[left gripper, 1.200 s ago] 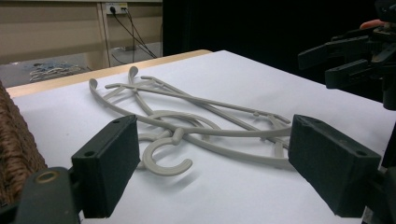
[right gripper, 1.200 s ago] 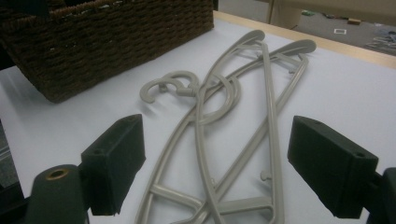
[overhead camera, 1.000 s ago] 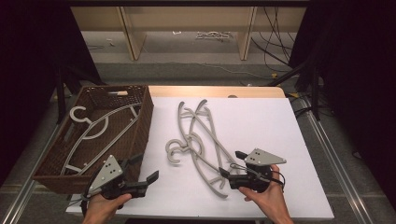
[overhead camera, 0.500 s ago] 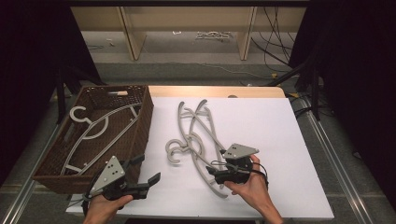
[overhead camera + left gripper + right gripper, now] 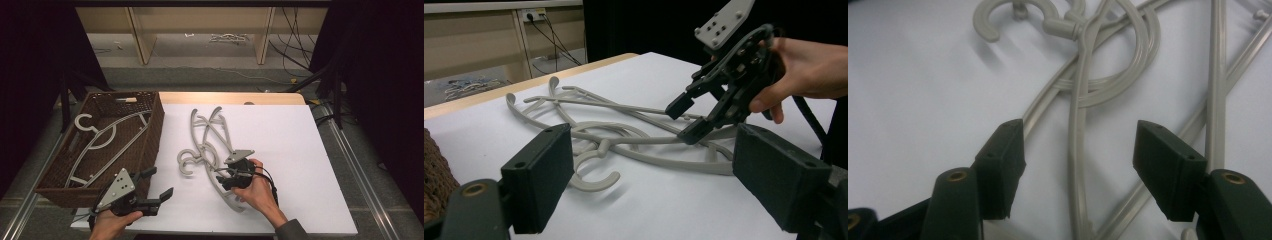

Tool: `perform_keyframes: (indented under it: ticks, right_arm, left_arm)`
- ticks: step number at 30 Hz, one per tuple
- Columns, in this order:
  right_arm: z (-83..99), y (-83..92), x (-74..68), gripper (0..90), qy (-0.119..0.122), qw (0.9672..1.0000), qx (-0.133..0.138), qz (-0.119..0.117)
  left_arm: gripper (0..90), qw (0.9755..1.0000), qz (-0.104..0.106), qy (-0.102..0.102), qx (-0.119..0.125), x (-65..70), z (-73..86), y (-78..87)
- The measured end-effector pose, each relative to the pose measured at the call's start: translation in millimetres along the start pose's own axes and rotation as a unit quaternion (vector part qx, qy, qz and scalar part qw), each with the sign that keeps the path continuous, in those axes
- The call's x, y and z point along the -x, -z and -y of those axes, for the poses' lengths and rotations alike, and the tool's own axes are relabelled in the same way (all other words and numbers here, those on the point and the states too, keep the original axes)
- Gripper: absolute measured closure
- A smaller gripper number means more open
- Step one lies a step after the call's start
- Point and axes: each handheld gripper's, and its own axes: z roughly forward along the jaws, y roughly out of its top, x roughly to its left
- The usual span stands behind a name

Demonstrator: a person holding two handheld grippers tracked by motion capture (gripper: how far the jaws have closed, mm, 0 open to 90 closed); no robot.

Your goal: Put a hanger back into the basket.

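The right gripper hovers with jaws released astride one arm of the tangled hangers on the counter, so the pick seems in hand: next, lower and clench, while the left gripper, also released, waits beside the basket.

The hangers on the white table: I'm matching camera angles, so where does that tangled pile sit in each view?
High view: hanger pile mid-table, right of the basket.
Left gripper view: centre, below the right claw.
Right gripper view: between its open jaws.
Shared landmark: the pale hook.
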Motion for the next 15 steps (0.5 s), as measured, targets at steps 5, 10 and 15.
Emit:
perform_keyframes:
  ticks: [5,10,15]
  right_arm:
    - [-5.9,-10.9,0.6,45.4,-0.005,0.9997,-0.023,-0.003]
    - [-8.1,-19.9,2.6,48.6,-0.014,0.9987,-0.048,-0.011]
    - [-10.5,-24.7,3.1,56.0,-0.011,0.9978,-0.063,-0.019]
  left_arm:
    - [16.8,1.0,0.0,-0.001,-0.004,-0.1,0.3,-0.2]
    - [16.8,1.0,0.002,-0.007,-0.002,-0.1,-0.2,0.1]
    - [16.8,1.0,0.003,-0.006,-0.003,-0.1,-0.2,0.1]
